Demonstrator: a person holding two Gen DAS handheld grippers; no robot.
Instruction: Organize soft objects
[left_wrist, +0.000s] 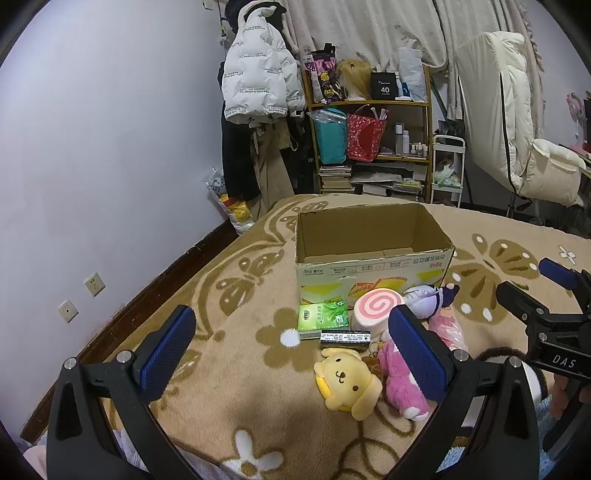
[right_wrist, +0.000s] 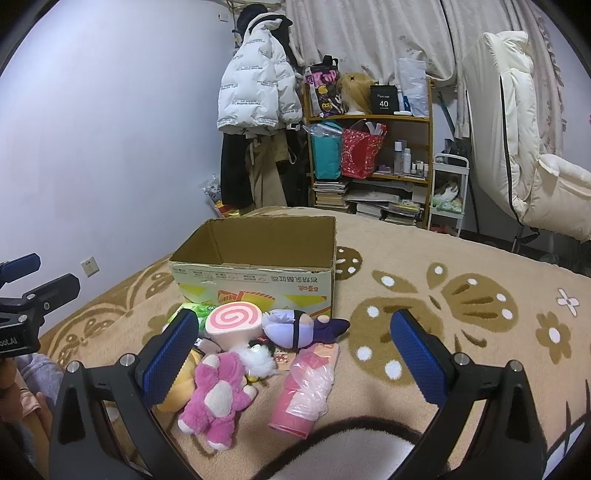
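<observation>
An open cardboard box (left_wrist: 373, 266) (right_wrist: 258, 273) stands on the bed with nothing visible inside. In front of it lies a pile: a pink swirl cushion (left_wrist: 376, 306) (right_wrist: 232, 319), a purple doll (left_wrist: 428, 299) (right_wrist: 291, 328), a yellow dog plush (left_wrist: 347, 380), a pink bear plush (left_wrist: 400, 384) (right_wrist: 218, 395) and a pink bagged item (right_wrist: 310, 384). My left gripper (left_wrist: 291, 312) hovers open, short of the pile, with nothing between its fingers. My right gripper (right_wrist: 295, 315) is open too, over the near side of the pile.
A green tissue pack (left_wrist: 323, 315) and a dark foil packet (left_wrist: 345, 339) lie beside the toys. A black-and-white furry thing (right_wrist: 354, 443) sits at the near edge. The brown patterned blanket (right_wrist: 480, 332) covers the bed. A wall (left_wrist: 110, 147) is left; a shelf (left_wrist: 369, 147) stands behind.
</observation>
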